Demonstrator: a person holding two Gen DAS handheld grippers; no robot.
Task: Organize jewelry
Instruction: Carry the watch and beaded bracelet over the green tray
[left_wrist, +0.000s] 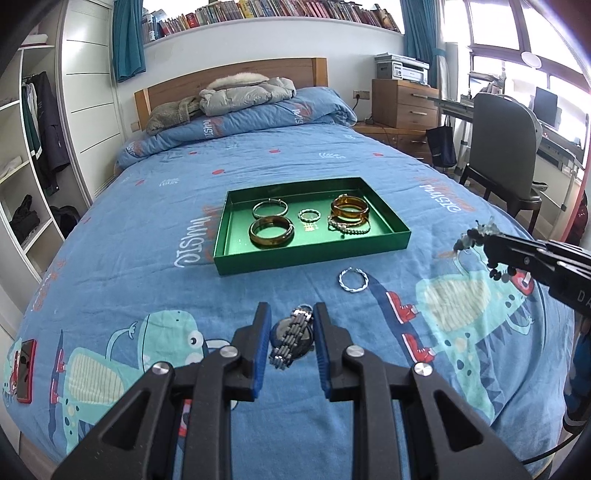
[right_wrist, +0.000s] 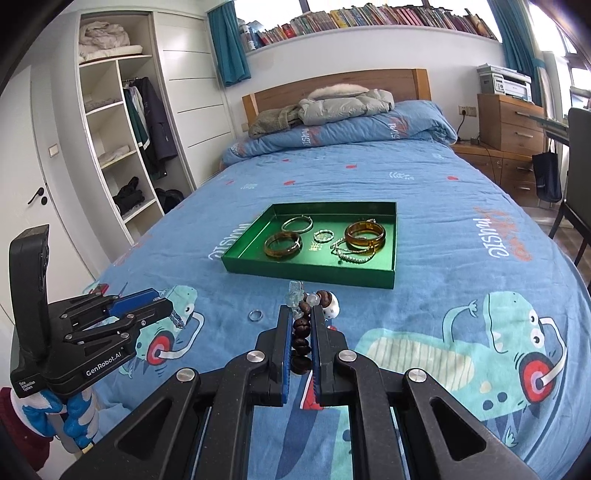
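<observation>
A green tray (left_wrist: 240, 258) (right_wrist: 384, 282) lies on the blue bed and holds an amber bangle (left_wrist: 271, 231), a silver hoop (left_wrist: 270, 209), a small twisted ring (left_wrist: 308, 215) and stacked amber and chain bracelets (left_wrist: 349, 216). My left gripper (left_wrist: 290, 314) is open, its fingers either side of a metal-band watch (left_wrist: 291, 341) on the bedspread. A twisted silver bangle (left_wrist: 353, 280) lies in front of the tray. My right gripper (right_wrist: 300, 314) is shut on a brown bead bracelet (right_wrist: 301, 332) with pale beads on top, held above the bed short of the tray.
A folded duvet and jackets (left_wrist: 236, 96) lie at the headboard. A wardrobe with open shelves (right_wrist: 110, 140) stands left. A wooden drawer unit (left_wrist: 402, 103), a desk and a chair (left_wrist: 498, 147) stand right. A red phone (left_wrist: 25, 369) lies at the bed's left edge.
</observation>
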